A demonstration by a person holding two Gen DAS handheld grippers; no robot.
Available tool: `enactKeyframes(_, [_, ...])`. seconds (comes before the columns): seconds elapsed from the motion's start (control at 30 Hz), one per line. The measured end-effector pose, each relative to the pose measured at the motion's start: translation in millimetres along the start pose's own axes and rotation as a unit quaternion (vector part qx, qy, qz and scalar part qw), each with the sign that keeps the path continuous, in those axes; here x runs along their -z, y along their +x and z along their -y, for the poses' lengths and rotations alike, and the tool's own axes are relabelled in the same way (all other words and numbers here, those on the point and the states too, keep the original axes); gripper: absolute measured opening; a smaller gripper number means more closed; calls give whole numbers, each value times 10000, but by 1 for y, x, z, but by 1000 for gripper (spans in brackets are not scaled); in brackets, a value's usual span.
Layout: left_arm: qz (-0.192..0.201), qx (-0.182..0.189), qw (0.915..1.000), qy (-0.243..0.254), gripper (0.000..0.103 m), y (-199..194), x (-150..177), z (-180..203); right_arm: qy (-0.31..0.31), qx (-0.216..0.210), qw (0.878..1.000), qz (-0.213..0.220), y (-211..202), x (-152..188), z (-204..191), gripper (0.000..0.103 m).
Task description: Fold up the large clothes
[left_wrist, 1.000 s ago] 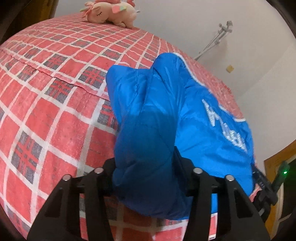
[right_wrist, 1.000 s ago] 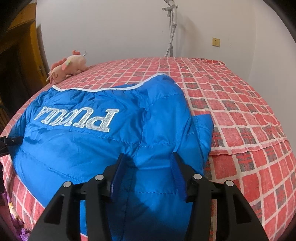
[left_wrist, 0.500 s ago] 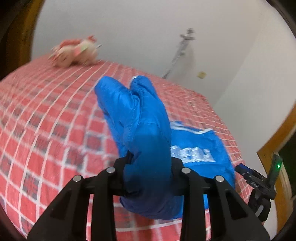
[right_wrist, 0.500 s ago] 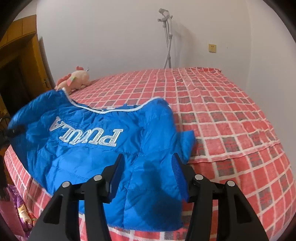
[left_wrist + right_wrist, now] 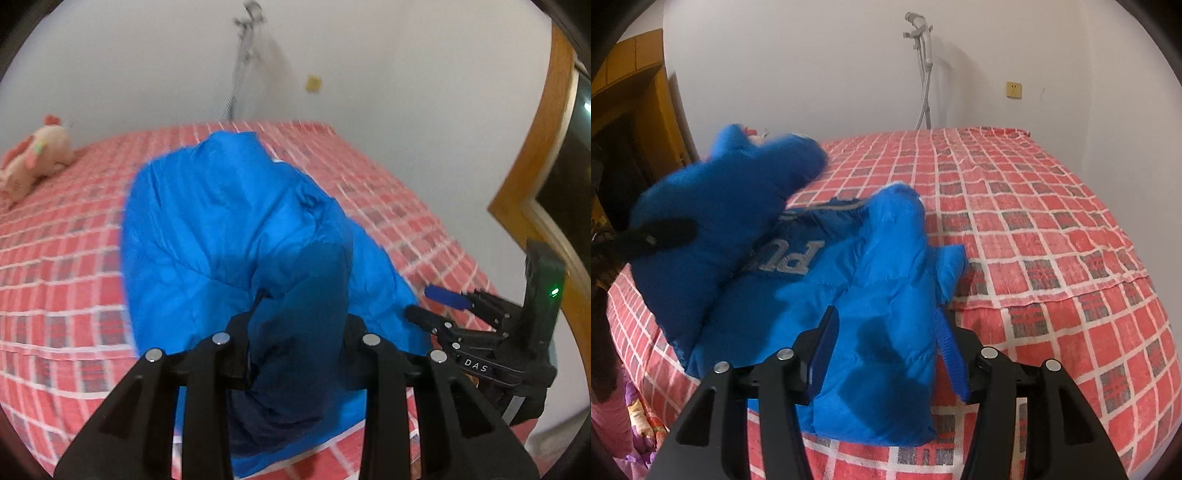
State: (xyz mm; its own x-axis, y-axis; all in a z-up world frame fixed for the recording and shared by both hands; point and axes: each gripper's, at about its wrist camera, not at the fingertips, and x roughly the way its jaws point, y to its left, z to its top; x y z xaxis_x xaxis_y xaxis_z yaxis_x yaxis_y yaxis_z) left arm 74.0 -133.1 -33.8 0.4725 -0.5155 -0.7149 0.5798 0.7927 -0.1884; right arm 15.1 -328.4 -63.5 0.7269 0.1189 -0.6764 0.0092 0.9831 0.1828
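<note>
A bright blue padded jacket [image 5: 871,280] with silver lettering lies near the front edge of the bed. My left gripper [image 5: 297,354] is shut on one side of the jacket [image 5: 221,229] and holds that part lifted and swung over the rest. In the right wrist view this lifted part [image 5: 731,192] hangs at the left with the left gripper [image 5: 653,236] blurred on it. My right gripper [image 5: 882,354] is open, its jaws on either side of the jacket's near part. It also shows in the left wrist view [image 5: 447,306] at the right.
The bed has a red checked cover [image 5: 1052,229]. A pink plush toy [image 5: 33,162] lies at the far left of the bed. Crutches [image 5: 923,70] lean on the white wall. A wooden door frame [image 5: 535,155] stands at the right, a wooden cabinet [image 5: 631,107] at the left.
My left gripper has lifted its side of the jacket and carried it rightward over the lettering, toward the right gripper. The right gripper has stayed open over the near part.
</note>
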Motion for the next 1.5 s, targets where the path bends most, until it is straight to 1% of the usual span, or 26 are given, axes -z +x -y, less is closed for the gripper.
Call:
enactKeyframes(0.07, [-228, 46, 9997, 67, 30, 23, 6, 7, 21, -35, 9999, -97, 7, 3, 2, 54])
enactKeyframes(0.17, [-365, 64, 9992, 142, 31, 41, 16, 10, 46, -51, 9998, -188, 15, 7, 5, 54])
enactKeyframes(0.3, [-366, 48, 9992, 169, 31, 49, 26, 9, 141, -136, 9995, -228, 20, 9, 10, 55])
enactKeyframes(0.4, [-351, 91, 9993, 107, 31, 53, 27, 6, 172, -159, 9993, -278, 24, 9, 11, 56])
enactKeyframes(0.57, [-294, 51, 9995, 126, 31, 53, 29, 10, 289, -250, 9985, -387, 29, 8, 13, 56])
enactKeyframes(0.63, [-247, 54, 9996, 89, 34, 47, 28, 10, 288, -230, 9986, -389, 26, 6, 13, 56])
enactKeyframes(0.67, [-196, 94, 9997, 113, 38, 42, 28, 11, 275, -201, 9987, -369, 24, 4, 13, 56])
enactKeyframes(0.7, [-174, 164, 9996, 145, 48, 35, 28, 11, 249, -155, 9991, -321, 21, 2, 12, 56])
enactKeyframes(0.73, [-168, 268, 9994, 149, 54, 30, 28, 12, 219, -117, 9993, -266, 16, -1, 11, 56])
enactKeyframes(0.77, [-160, 517, 9984, 131, 66, 21, 28, 14, 198, -91, 9995, -220, 12, -4, 11, 56])
enactKeyframes(0.8, [-145, 647, 9977, 126, 71, 14, 29, 15, 167, -58, 9997, -165, 7, -8, 10, 56])
enactKeyframes(0.9, [26, 729, 9971, 208, 71, -15, 28, 17, 68, -92, 9999, -67, -4, -21, 6, 61])
enactKeyframes(0.97, [131, 828, 9964, 129, 71, -34, 26, 10, 66, -300, 9995, -117, -7, -32, 3, 67])
enactKeyframes(1.0, [228, 802, 9965, 36, 71, -45, 23, 2, 90, -451, 9988, -186, -8, -39, 2, 68])
enactKeyframes(1.07, [416, 474, 9980, -55, 71, -60, 18, -12, 166, -691, 9968, -358, -7, -53, -1, 71])
enactKeyframes(1.13, [554, -122, 9982, -198, 71, -66, 11, -33, 212, -889, 9946, -492, -5, -65, -7, 75])
enactKeyframes(1.17, [521, -452, 9972, -288, 71, -64, 8, -44, 234, -1020, 9927, -593, -1, -73, -11, 79])
enactKeyframes(1.2, [447, -705, 9958, -363, 71, -60, 5, -55, 268, -1091, 9912, -698, 3, -79, -14, 81])
enactKeyframes(1.27, [311, -1047, 9925, -553, 71, -47, 0, -76, 337, -1130, 9888, -915, 14, -88, -21, 85])
enactKeyframes(1.3, [253, -1114, 9914, -634, 71, -43, 0, -84, 348, -1161, 9870, -1059, 22, -93, -24, 86])
enactKeyframes(1.4, [79, -1123, 9899, -859, 71, -29, 1, -104, 491, -1180, 9804, -1502, 48, -97, -30, 87])
enactKeyframes(1.5, [63, -1213, 9882, -936, 71, -21, 1, -116, 553, -1288, 9728, -1842, 70, -98, -38, 87])
